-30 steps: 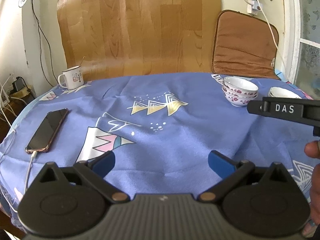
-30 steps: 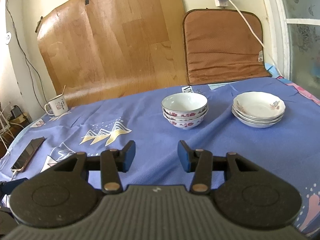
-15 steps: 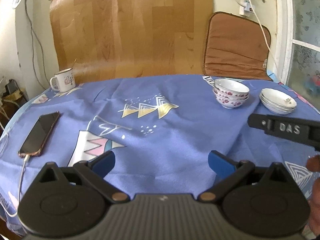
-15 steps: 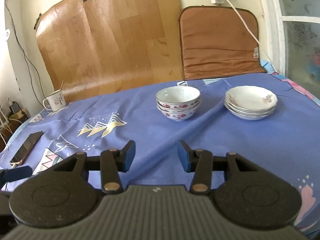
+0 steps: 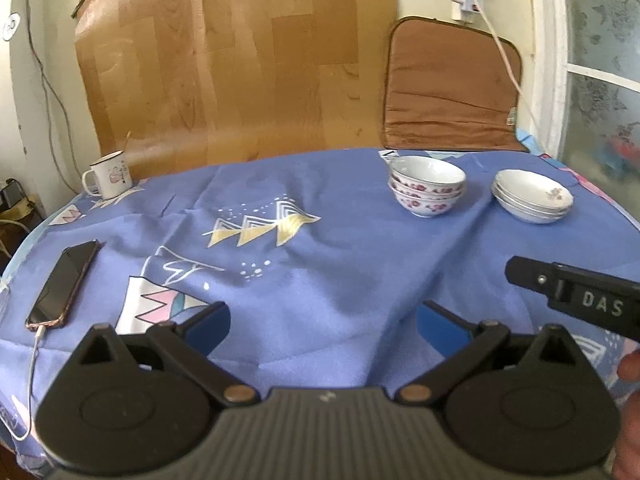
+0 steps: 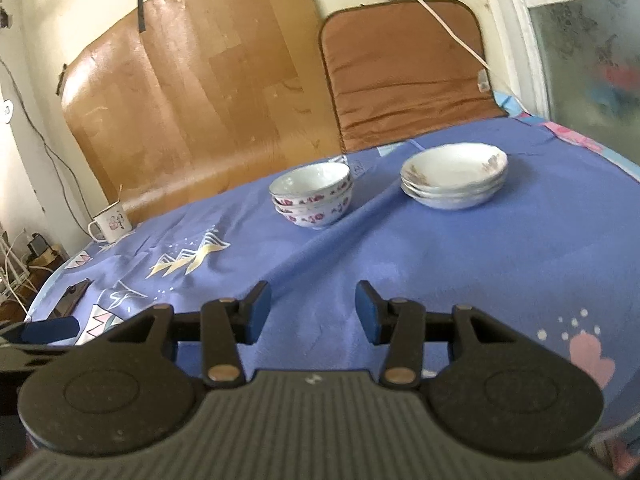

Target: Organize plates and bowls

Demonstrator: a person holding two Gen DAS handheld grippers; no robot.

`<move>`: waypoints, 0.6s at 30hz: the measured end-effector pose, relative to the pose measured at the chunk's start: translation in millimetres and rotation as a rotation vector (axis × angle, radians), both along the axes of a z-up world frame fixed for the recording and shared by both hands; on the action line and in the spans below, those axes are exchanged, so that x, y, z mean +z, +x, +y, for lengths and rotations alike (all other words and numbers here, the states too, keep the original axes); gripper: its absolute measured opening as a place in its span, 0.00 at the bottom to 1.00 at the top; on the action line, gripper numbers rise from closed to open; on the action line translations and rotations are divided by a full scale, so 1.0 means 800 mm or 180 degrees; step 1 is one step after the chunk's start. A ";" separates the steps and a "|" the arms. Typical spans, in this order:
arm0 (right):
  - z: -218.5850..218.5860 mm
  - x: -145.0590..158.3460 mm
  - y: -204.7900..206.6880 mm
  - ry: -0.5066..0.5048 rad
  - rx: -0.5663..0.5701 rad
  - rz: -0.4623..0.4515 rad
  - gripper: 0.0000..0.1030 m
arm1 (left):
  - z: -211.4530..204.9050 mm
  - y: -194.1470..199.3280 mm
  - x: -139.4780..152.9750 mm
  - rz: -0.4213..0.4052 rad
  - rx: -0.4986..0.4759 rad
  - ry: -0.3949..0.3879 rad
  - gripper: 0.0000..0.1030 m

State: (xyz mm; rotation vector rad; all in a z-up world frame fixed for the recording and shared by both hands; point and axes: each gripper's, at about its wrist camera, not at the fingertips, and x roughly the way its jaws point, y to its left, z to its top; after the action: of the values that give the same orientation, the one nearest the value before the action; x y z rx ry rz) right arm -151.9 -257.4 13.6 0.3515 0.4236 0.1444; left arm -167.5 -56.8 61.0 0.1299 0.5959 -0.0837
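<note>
A stack of white bowls with red flowers [image 5: 427, 188] stands at the far right of the blue-clothed table [image 5: 320, 264]; it also shows in the right wrist view [image 6: 313, 199]. A stack of white plates [image 5: 533, 195] sits just right of the bowls, and shows in the right wrist view [image 6: 454, 182]. My left gripper [image 5: 322, 326] is open and empty, low over the near part of the table. My right gripper [image 6: 313, 312] is open and empty, well short of the bowls. Its black body [image 5: 576, 296] shows in the left wrist view.
A white enamel mug [image 5: 108, 175] stands at the far left of the table. A phone [image 5: 64, 284] on a charging cable lies near the left edge. A wooden board [image 5: 240, 64] and a brown cushion [image 5: 448, 92] lean against the wall behind the table.
Both grippers have pulled back and risen from the table, so bowls and plates look farther away. The right gripper has tilted. Both stay open and empty.
</note>
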 end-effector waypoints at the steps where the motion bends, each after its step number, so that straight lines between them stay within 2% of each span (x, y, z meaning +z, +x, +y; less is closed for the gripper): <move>1: 0.000 0.001 0.001 -0.0012 0.0019 -0.0026 0.48 | 0.001 0.002 0.000 -0.0001 0.0043 0.0015 1.00; 5: 0.008 0.000 0.012 -0.0009 0.0156 -0.0028 0.48 | 0.007 0.004 -0.001 0.0052 0.0206 0.0087 1.00; 9: 0.016 0.000 0.012 -0.0040 0.0291 -0.0016 0.48 | 0.015 0.000 -0.001 0.0037 0.0270 0.0042 1.00; 18: 0.012 -0.001 0.011 -0.0016 0.0226 -0.0002 0.48 | 0.012 0.000 -0.004 0.0069 0.0214 0.0052 1.00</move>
State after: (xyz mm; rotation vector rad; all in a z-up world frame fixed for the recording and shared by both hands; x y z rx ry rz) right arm -143.0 -248.1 12.9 0.3317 0.4360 0.2126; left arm -167.6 -46.9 57.8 0.1247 0.6221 -0.0151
